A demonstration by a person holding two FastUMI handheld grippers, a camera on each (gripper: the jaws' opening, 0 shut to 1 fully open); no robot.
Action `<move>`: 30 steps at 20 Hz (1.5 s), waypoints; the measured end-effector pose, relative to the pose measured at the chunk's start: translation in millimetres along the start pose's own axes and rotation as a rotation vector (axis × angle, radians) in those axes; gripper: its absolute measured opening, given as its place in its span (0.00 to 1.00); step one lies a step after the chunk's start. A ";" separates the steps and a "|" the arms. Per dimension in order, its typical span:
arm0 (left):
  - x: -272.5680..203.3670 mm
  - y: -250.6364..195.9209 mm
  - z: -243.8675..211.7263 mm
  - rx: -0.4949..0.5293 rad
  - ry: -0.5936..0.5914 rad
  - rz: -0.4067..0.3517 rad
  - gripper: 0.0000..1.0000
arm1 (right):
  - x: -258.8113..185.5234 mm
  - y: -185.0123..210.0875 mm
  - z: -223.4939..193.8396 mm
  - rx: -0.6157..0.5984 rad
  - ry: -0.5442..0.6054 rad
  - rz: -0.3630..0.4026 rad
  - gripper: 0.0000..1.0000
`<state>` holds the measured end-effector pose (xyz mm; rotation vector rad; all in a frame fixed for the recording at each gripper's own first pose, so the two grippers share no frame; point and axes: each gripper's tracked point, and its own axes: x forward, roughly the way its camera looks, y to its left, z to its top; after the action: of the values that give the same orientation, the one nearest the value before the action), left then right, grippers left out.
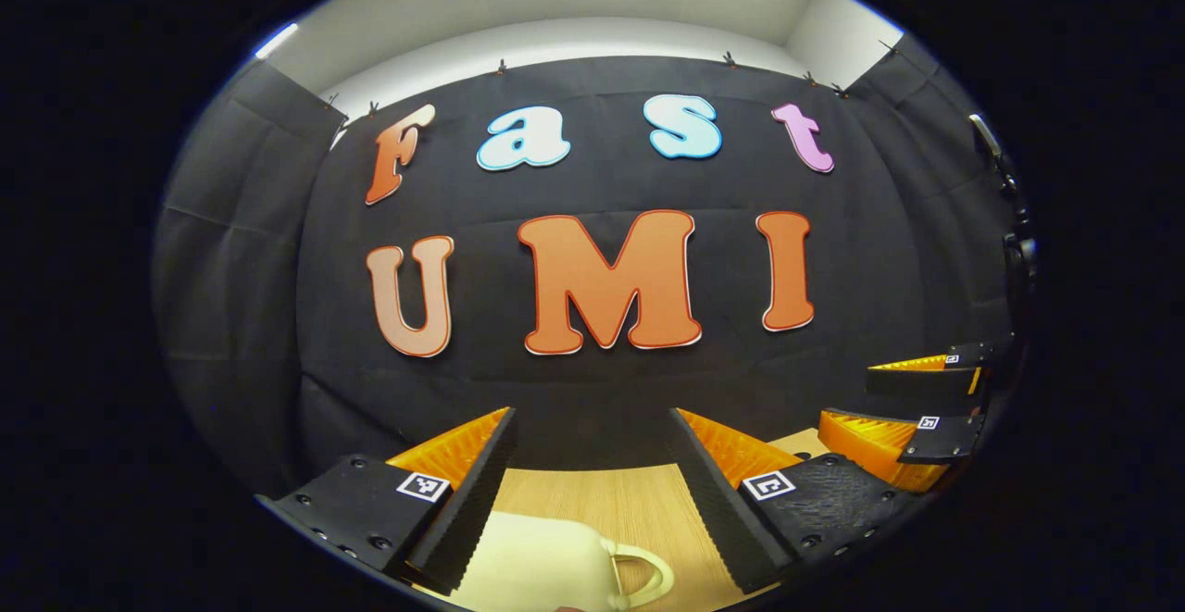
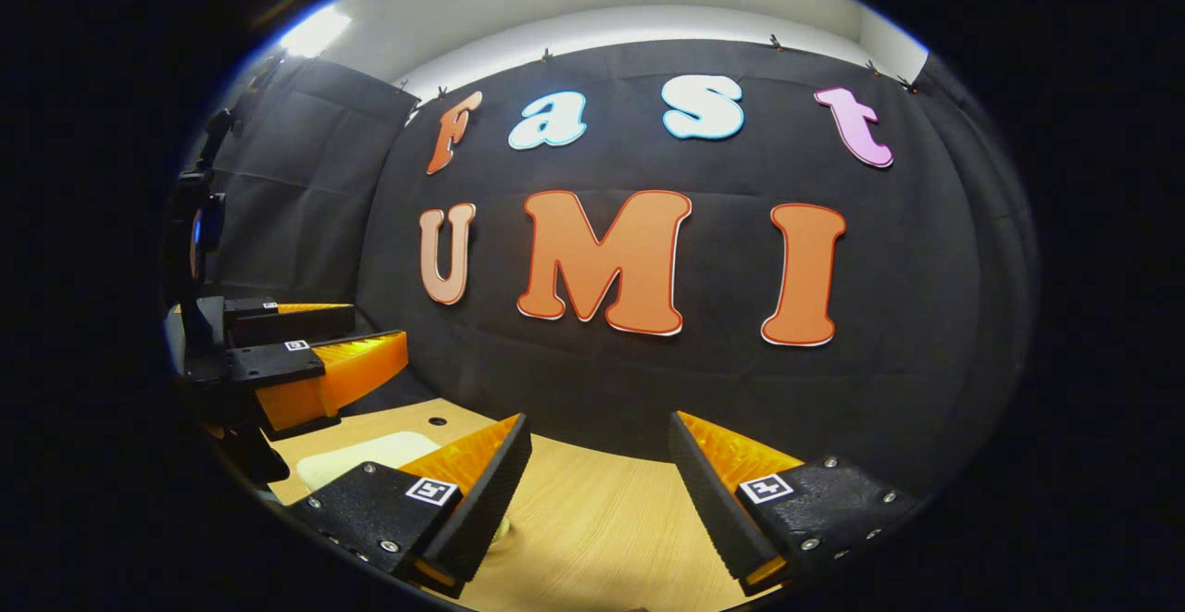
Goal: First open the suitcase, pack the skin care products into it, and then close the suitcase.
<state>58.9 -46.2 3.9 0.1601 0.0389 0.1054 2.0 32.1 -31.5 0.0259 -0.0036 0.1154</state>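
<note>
While both tools hover above the light wooden desk (image 1: 629, 501), the left gripper (image 1: 592, 487) has its black-and-orange fingers spread apart over a cream-white hard-shell suitcase with a looped handle (image 1: 542, 566), touching nothing. Beside it, the right gripper (image 2: 600, 492) is likewise spread wide over bare desk, the suitcase (image 2: 366, 455) lying at its left.

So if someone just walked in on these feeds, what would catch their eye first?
First, the left gripper, open low in the left gripper view, hanging above a cream suitcase whose handle lies on the wooden table. Next, the right gripper, also open, over the bare table in its own view, nothing between its fingers. Each gripper also shows at the edge of the other's view.
</note>
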 end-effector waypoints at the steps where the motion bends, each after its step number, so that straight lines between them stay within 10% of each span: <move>1: 2.2 5.5 0.6 -0.001 -0.002 -0.011 0.99 | -0.4 6.0 2.5 0.016 0.002 -0.008 0.95; 14: 25.1 53.3 -18.4 -0.092 -0.032 -0.157 0.99 | 4.3 27.0 -3.7 -0.079 0.081 -0.171 0.95; 30: 41.8 34.6 -30.9 -0.082 0.005 -0.180 1.00 | -3.3 0.9 3.8 -0.060 0.048 -0.135 0.95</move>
<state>95.5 -2.8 -22.2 0.0739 0.0539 -0.0719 -1.4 32.5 -27.8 -0.0366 0.0422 -0.0190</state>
